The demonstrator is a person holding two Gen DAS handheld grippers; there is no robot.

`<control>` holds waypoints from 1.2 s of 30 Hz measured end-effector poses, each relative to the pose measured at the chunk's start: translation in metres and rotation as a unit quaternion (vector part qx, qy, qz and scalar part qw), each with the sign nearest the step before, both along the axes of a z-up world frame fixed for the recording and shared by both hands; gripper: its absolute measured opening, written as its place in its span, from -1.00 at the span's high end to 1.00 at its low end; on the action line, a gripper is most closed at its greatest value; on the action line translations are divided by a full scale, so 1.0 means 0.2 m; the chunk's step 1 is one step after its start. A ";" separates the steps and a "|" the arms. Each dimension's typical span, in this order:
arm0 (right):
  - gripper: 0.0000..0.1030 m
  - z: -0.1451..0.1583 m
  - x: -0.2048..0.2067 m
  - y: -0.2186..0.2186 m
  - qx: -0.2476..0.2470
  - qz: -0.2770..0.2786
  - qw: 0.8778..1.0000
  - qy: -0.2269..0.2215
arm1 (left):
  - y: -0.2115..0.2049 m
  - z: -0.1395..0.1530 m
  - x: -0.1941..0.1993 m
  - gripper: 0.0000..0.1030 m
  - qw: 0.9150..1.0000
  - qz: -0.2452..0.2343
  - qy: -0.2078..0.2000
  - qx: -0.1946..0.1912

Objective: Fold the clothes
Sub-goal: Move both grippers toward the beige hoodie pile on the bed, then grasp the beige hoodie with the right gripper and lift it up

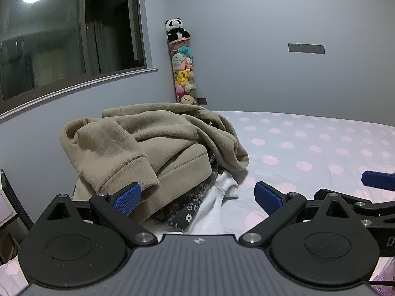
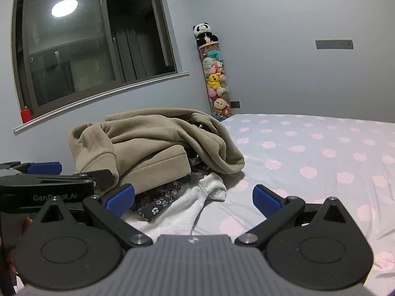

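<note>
Dotted bedsheet (image 1: pixel 321 143) runs wide to my right; at its left edge a tan fleece (image 1: pixel 148 143) sits bunched atop what looks like a floral garment (image 2: pixel 158 199) and white cloth (image 2: pixel 187 212); my left gripper (image 1: pixel 197 197) and right gripper (image 2: pixel 193 198) both gape, holding nothing; I'd pinch one hem only, then spread it over bare sheet.
</note>
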State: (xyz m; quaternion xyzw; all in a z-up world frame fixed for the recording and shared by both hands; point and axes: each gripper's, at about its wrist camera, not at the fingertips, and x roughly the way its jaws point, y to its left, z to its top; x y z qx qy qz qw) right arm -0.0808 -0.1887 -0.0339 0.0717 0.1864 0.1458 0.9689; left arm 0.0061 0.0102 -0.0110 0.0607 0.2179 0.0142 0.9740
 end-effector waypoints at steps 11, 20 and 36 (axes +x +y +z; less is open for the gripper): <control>-0.99 -0.02 0.02 0.10 -0.064 -0.006 0.997 -0.036 | 0.03 -0.06 0.05 -0.94 1.000 0.005 0.019 -0.006; -0.98 -0.08 0.23 0.19 -0.073 0.034 0.997 -0.004 | 0.24 -0.10 0.17 -0.94 0.997 0.053 0.042 -0.028; -0.50 -0.23 1.14 0.33 -0.124 0.053 0.990 0.036 | 0.70 0.11 0.85 -0.66 0.992 0.118 0.024 -0.027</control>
